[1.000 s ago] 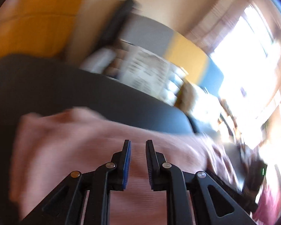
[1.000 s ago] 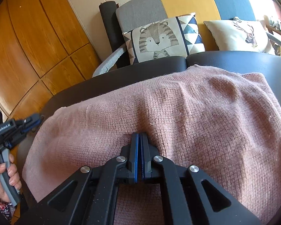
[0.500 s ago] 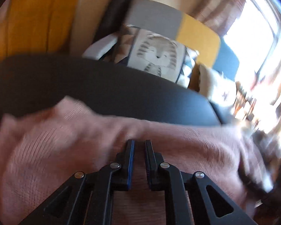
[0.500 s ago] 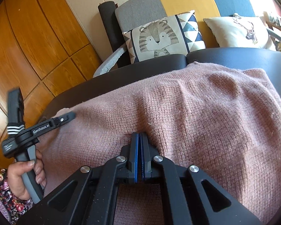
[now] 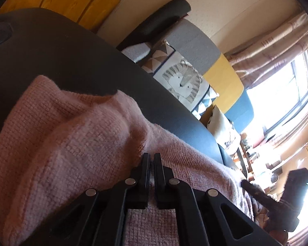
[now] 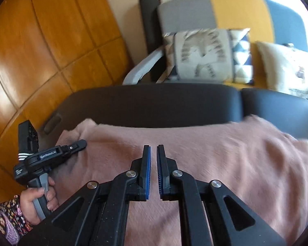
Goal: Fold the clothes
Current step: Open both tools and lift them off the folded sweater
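A pink knit sweater [image 6: 215, 153] lies spread over a black padded surface [image 6: 154, 106]. In the left wrist view the sweater [image 5: 71, 143] is bunched into a raised fold at its left edge. My left gripper [image 5: 152, 157] is shut on that edge, with knit fabric showing in the thin slit between the fingers. The right wrist view shows the left gripper [image 6: 83, 143] held by a hand [image 6: 41, 201] at the sweater's left corner. My right gripper [image 6: 153, 149] hovers over the sweater's near middle, slightly open, with nothing between its blue pads.
A sofa with a tiger cushion [image 6: 203, 55] and a cream cushion [image 6: 287, 67] stands behind the black surface. Wood panelling [image 6: 41, 41] fills the left. Bare black padding [image 5: 51, 51] lies beyond the sweater's far edge. A bright window [image 5: 287, 94] is on the right.
My left gripper has come in to the sweater's left edge and closed on it. My right gripper, shut on the sweater before, has opened and let go; its view has shifted.
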`<state>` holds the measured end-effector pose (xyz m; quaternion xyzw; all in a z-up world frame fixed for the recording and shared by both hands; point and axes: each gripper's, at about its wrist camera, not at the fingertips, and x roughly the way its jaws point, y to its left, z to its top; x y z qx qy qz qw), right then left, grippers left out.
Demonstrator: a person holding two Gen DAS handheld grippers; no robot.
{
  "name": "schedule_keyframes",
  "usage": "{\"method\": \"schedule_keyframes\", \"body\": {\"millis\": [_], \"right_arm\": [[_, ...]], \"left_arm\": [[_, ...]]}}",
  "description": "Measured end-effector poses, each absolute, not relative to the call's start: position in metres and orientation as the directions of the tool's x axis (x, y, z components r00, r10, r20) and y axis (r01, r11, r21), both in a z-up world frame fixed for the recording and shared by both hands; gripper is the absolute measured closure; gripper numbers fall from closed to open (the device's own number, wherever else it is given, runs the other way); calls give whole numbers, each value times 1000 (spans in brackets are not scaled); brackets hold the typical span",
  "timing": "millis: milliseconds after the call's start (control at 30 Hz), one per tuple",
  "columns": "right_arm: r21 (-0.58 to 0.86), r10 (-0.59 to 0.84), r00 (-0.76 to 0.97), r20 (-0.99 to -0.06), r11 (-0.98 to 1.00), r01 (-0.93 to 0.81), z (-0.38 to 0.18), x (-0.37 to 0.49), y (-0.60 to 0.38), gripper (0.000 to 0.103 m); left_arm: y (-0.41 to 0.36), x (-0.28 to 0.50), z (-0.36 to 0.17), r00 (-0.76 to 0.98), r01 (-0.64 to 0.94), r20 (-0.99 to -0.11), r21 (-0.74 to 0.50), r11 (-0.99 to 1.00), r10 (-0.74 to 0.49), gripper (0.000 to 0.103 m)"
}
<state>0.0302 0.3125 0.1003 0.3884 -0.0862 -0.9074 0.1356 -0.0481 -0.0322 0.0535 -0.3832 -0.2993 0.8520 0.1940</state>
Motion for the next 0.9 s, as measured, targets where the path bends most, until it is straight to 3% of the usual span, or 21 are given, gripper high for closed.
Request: {"method": "schedule_keyframes", "body": {"millis": [67, 133, 300, 400, 567, 633, 767, 900], "right_arm": [[183, -240, -623, -744, -971, 156, 86, 14, 305, 97], [180, -223, -628, -745, -975, 132, 76, 7, 310, 101], [245, -265, -653, -709, -961, 125, 89, 15, 321, 97], [194, -172, -698, -695, -980, 48, 99, 18, 346, 97], [168, -35, -663, -748, -976, -138, 94, 9, 416, 97], [122, 25, -621, -783, -974, -193, 87, 3, 438, 97], [221, -9, -645, -764, -943, -248, 77, 10, 475, 102], [210, 0, -654, -757, -947, -244, 85, 17, 471, 102]], "left_arm": [[-37, -46, 55, -648, -74, -541, -655, -752, 536, 100], [-39, -46, 59, -654, -43, -575, -621, -783, 492, 100], [-33, -52, 76, -641, -49, -686, -412, -910, 345, 90], [-26, -59, 83, -627, -101, -726, -286, -953, 284, 89], [-8, -58, 81, -630, -179, -759, -64, -982, 164, 88], [-18, -58, 79, -630, -148, -755, -112, -983, 181, 85], [-35, -52, 76, -639, -91, -744, -180, -979, 196, 85], [-31, -53, 75, -639, -97, -747, -155, -983, 181, 85]]}}
